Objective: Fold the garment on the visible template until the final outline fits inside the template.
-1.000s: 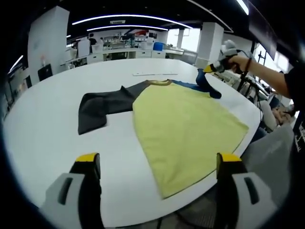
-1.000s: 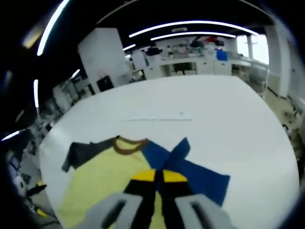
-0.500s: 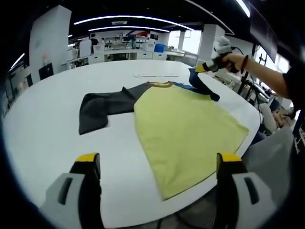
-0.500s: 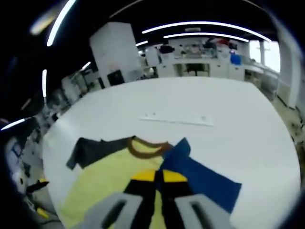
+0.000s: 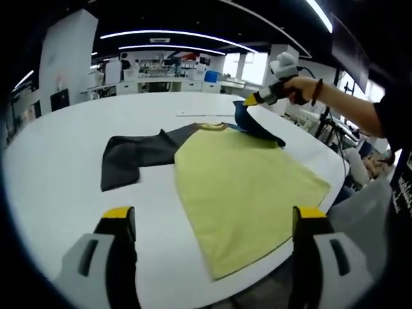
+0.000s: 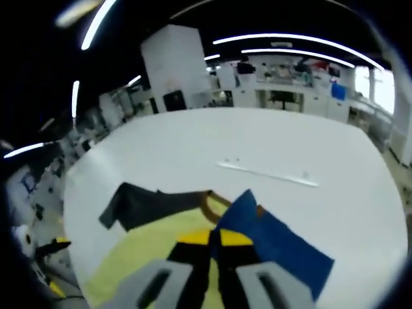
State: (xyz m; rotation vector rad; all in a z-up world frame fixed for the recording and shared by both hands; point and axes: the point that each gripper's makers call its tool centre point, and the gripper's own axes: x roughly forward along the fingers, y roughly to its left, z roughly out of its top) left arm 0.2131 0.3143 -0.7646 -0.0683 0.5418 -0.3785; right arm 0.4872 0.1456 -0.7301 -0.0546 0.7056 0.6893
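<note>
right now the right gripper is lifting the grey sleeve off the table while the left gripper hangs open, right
Not quite: the right gripper is shut on the blue sleeve, not the grey one. The left gripper view shows the blue sleeve raised, while the grey sleeve lies flat on the table. The left gripper is open.

left gripper view: low at near table (image 5: pixel 58 167) edge, facing far across; right gripper view: close above blue sleeve (image 6: pixel 277 241); both share garment (image 5: pixel 244 187)

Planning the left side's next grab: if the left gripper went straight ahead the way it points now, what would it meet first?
Probably the yellow shirt body: the open left gripper hovers over bare white table and aims at the near hem. Depth is unclear, so it might touch the table first.
</note>
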